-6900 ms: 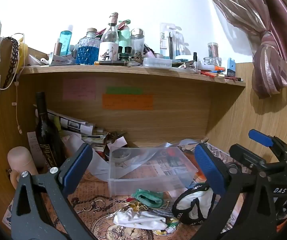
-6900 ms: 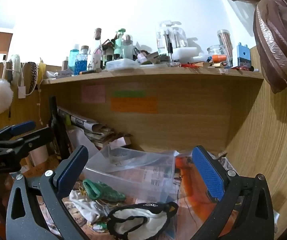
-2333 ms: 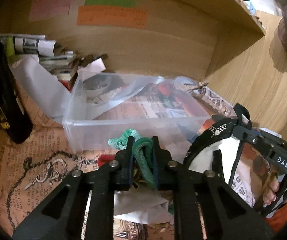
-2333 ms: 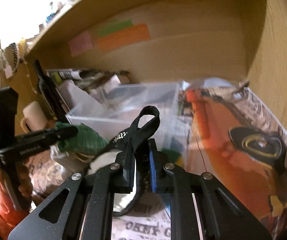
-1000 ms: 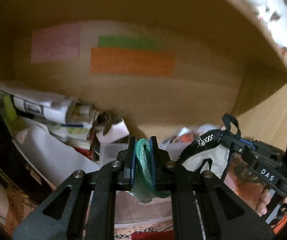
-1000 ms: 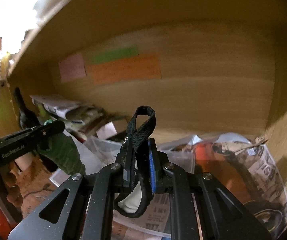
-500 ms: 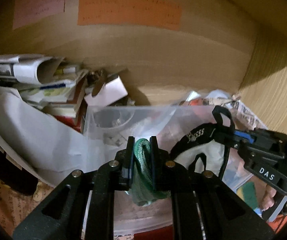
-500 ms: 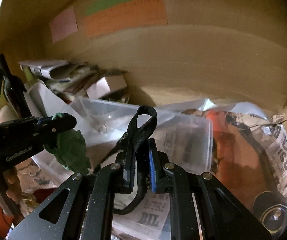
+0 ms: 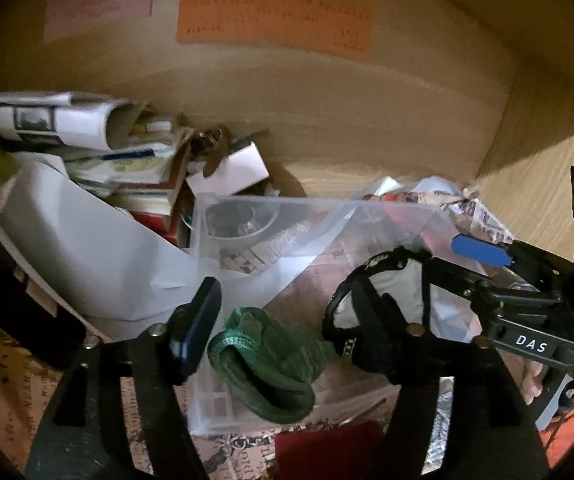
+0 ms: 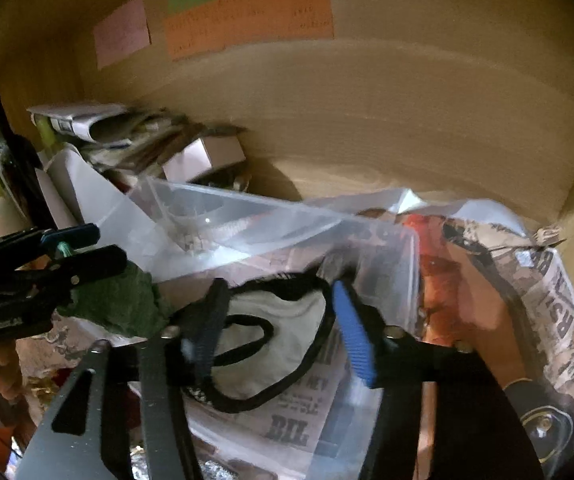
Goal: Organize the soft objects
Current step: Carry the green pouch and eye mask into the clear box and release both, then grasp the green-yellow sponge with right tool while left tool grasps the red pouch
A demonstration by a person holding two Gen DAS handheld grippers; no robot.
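Now both claws stand apart where half a second ago they were clamped shut. In the lower middle of the left wrist view the left gripper [image 9: 287, 320] has spread its fingers, and the green knitted piece [image 9: 267, 364] lies loose between them, inside the near wall of the clear plastic bin [image 9: 271, 204]. In the lower middle of the right wrist view the right gripper [image 10: 279, 328] is likewise open, and the white cloth with black trim [image 10: 271, 336] sits slack between its blue pads over the bin's newspaper-lined floor, just right of the green piece. Both soft things look released into the bin, so this pair seems done; whether each has fully settled on the bottom I cannot tell.
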